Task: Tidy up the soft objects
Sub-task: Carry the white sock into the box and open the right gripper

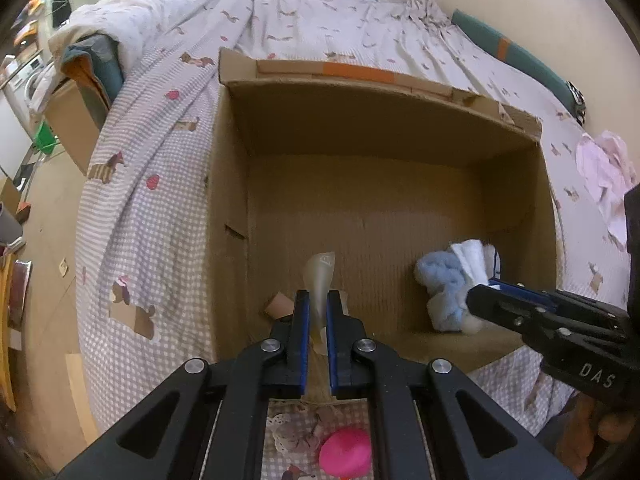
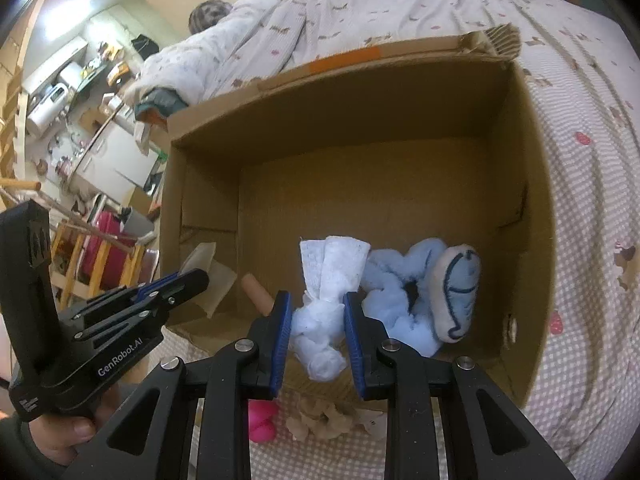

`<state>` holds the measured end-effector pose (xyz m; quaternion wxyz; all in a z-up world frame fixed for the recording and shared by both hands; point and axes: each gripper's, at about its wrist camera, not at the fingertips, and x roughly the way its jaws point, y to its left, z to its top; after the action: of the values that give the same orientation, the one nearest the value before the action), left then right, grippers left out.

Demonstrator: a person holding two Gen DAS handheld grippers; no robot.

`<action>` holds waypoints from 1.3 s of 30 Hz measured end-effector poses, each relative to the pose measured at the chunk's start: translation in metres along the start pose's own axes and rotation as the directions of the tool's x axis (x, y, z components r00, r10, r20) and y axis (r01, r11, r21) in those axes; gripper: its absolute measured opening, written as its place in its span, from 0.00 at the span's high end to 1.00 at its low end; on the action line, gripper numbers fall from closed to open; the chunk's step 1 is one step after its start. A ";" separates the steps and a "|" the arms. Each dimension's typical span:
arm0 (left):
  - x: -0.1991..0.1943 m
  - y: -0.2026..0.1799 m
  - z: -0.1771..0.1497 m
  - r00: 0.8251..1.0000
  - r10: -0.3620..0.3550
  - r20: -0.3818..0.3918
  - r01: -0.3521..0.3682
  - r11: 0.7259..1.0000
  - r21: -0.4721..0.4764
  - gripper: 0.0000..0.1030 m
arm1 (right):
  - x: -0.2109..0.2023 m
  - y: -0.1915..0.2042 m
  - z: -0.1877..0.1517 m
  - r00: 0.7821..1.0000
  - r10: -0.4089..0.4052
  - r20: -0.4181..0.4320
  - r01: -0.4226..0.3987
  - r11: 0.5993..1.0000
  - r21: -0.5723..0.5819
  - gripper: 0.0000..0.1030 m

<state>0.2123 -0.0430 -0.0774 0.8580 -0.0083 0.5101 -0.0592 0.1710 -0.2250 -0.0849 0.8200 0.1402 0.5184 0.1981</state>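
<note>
A checked bedspread (image 1: 132,216) covered the bed under the open cardboard box (image 1: 384,208). I had both tools angled steeply down into it: my left tool (image 1: 318,304) clamped on a pale translucent piece (image 1: 320,276), my right tool (image 2: 316,312) pinching a white fluffy cloth (image 2: 324,308) beside the blue plush toy (image 2: 416,300).

Your left wrist camera looks steeply down along its claw (image 1: 318,300) into the cardboard box (image 1: 360,184) on the bed (image 1: 152,208), close in. Your right wrist camera does likewise from the right. Both share the box interior and each other's claw.
</note>
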 end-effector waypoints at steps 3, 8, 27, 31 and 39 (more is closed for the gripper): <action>0.004 -0.001 -0.002 1.000 0.004 -0.010 -0.004 1.000 0.009 0.93 | 0.007 0.000 -0.002 1.000 -0.003 -0.024 0.003 1.000 -0.010 0.73; 0.007 -0.003 -0.010 1.000 0.014 -0.022 -0.013 0.999 0.040 0.93 | 0.014 -0.001 -0.004 0.998 -0.009 -0.059 0.009 1.000 -0.007 0.73; 0.006 -0.005 -0.010 1.000 -0.007 -0.002 0.007 0.999 0.038 0.80 | 0.021 -0.002 -0.002 0.997 -0.002 -0.077 0.003 1.000 0.013 0.73; -0.002 -0.008 -0.008 0.999 0.002 0.041 -0.004 0.999 0.038 0.31 | 0.022 0.000 -0.001 0.997 0.002 -0.079 -0.001 1.000 0.009 0.70; -0.007 -0.004 -0.006 0.997 0.030 0.073 -0.031 0.999 0.017 0.23 | 0.012 -0.019 0.005 0.999 -0.024 -0.032 0.028 0.992 0.119 0.23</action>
<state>0.2030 -0.0461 -0.0742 0.8768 0.0049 0.4782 -0.0502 0.1832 -0.2364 -0.1008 0.8046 0.1791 0.5436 0.1581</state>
